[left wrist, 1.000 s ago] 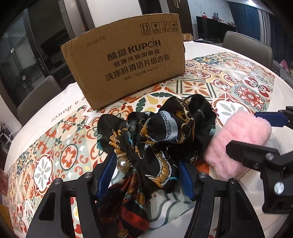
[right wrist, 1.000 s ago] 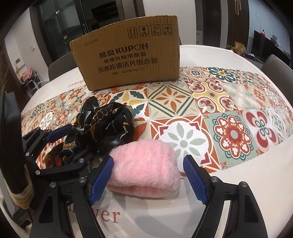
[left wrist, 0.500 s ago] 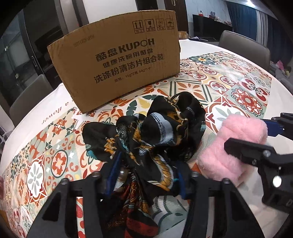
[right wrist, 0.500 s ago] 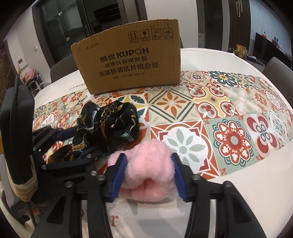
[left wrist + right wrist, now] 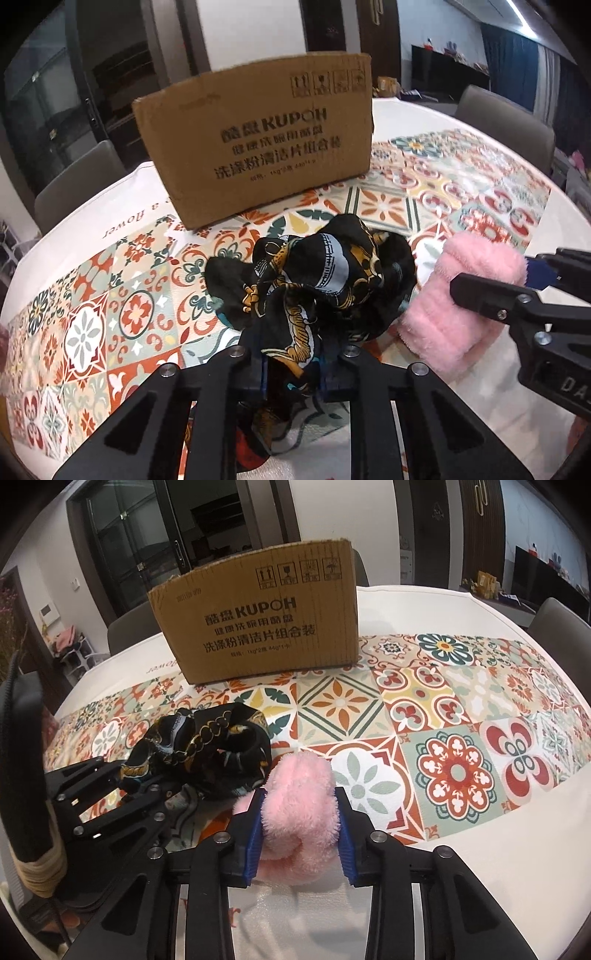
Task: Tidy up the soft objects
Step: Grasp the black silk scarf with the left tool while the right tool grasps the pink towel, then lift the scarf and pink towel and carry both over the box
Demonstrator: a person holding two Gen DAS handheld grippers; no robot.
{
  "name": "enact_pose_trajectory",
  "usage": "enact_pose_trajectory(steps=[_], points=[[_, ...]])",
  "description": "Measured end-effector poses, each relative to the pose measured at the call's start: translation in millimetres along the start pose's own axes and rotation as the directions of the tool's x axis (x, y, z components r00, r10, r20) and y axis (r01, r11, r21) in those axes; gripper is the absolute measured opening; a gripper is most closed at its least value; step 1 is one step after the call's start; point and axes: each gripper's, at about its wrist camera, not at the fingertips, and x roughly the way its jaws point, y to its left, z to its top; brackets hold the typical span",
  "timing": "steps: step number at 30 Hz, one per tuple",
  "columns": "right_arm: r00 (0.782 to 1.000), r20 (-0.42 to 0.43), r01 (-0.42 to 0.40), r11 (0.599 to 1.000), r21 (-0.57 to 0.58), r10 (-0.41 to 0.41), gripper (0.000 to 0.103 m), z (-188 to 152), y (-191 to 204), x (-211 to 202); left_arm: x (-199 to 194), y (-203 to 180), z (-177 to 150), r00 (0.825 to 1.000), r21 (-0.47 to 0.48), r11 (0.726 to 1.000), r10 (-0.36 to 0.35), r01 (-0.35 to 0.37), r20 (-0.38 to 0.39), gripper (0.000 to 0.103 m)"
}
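My left gripper [image 5: 291, 373] is shut on a crumpled black scarf with gold and white print [image 5: 314, 280], which bunches up in front of the jaws. The scarf also shows in the right wrist view [image 5: 207, 746], with the left gripper [image 5: 110, 797] beside it. My right gripper [image 5: 299, 830] is shut on a fluffy pink cloth [image 5: 301, 801], squeezed between the blue pads. In the left wrist view the pink cloth [image 5: 465, 299] sits right of the scarf, with the right gripper [image 5: 524, 284] on it.
A brown cardboard box [image 5: 258, 147] with printed text stands on the far side of the round table, also in the right wrist view [image 5: 258, 613]. A patterned tile-print cloth [image 5: 443, 716] covers the table. Grey chairs [image 5: 506, 118] stand around it.
Both grippers closed: the left one on the black scarf, the right one on the pink cloth, now squeezed narrow. Both have risen slightly with their loads.
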Motion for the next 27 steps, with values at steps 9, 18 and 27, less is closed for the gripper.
enact_pose_trajectory(steps=[9, 18, 27], points=[[0.999, 0.052, -0.012, 1.000, -0.016, 0.013, 0.036, 16, 0, -24, -35, 6, 13, 0.999, -0.093, 0.996, 0.002, 0.003, 0.053, 0.019], [0.993, 0.114, -0.026, 0.999, -0.040, 0.031, 0.036, 35, 3, -52, -65, 15, 27, 0.996, -0.169, 0.986, 0.006, 0.009, 0.088, 0.019], [0.981, 0.188, -0.037, 0.998, -0.057, 0.047, 0.036, 55, 2, -79, -96, 17, 44, 0.991, -0.199, 0.980, 0.028, -0.001, 0.133, 0.019]])
